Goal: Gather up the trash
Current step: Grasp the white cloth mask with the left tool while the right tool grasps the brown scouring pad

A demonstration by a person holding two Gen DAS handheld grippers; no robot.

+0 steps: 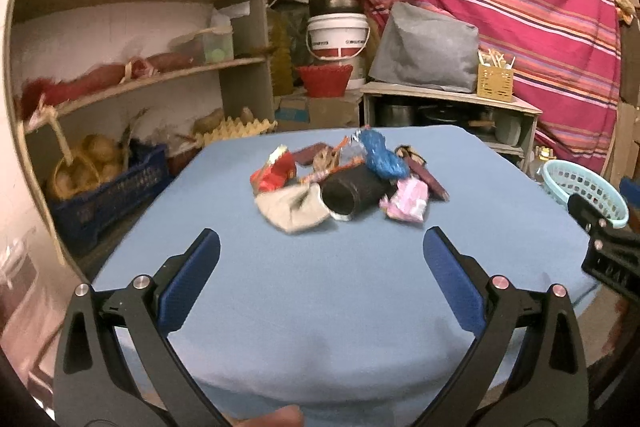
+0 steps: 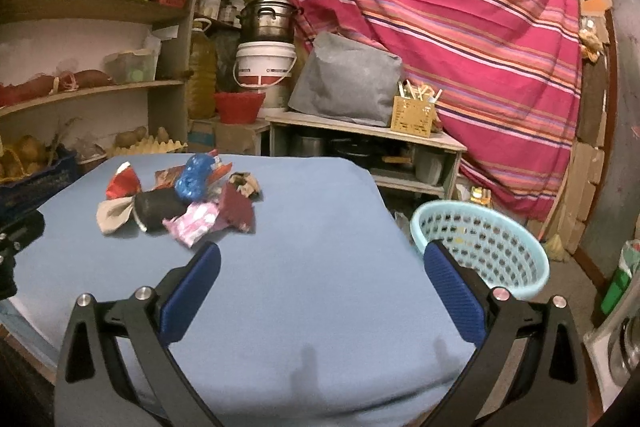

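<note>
A pile of trash lies on the blue table [image 1: 320,287]: a black tube [image 1: 354,193], a beige crumpled paper [image 1: 292,207], a red wrapper [image 1: 276,171], a blue wrapper [image 1: 378,153], a pink wrapper [image 1: 408,199] and a dark red wrapper [image 1: 430,179]. My left gripper [image 1: 322,243] is open and empty, just short of the pile. My right gripper [image 2: 322,255] is open and empty over the table, to the right of the pile; the tube [image 2: 160,207] and pink wrapper [image 2: 194,223] lie ahead to its left. A light blue basket [image 2: 484,247] stands off the table's right edge.
Wooden shelves [image 1: 132,83] with boxes and produce stand to the left. A low cabinet [image 1: 448,107] with a grey bag, buckets and a pot stand behind the table. A striped pink cloth [image 2: 440,27] hangs at the back right. The basket also shows in the left wrist view [image 1: 584,191].
</note>
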